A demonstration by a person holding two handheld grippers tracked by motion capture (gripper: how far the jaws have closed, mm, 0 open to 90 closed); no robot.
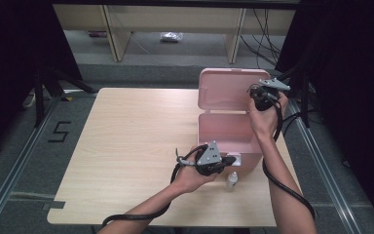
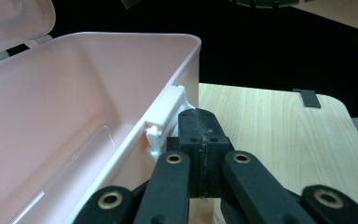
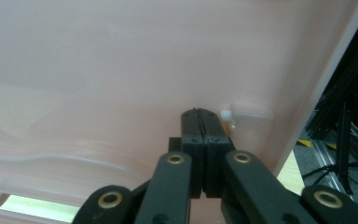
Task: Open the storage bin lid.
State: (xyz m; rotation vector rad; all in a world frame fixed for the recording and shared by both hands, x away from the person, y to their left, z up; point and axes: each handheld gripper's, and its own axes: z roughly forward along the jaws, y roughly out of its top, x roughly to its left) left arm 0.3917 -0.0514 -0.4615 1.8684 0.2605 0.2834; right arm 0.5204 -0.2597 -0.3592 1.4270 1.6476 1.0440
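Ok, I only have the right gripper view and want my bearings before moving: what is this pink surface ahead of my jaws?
Observer: The raised lid of an open pink box; the right gripper is by the lid's right edge.
Operator: Where is the left gripper?
Observer: The left gripper is at the box's front wall, jaws closed, beside the white latch.
Operator: Anything loose nearby?
Observer: A small white bottle stands on the table just in front of the box.

Even overhead light falls on the worktop [image 1: 126,146]; the surroundings sink into black. Shadows are short and soft. The high view is soft and slightly grainy. In the gripper views the near fingers [image 2: 186,135] blur, and the pink box [image 2: 74,107] carries pale sheen.
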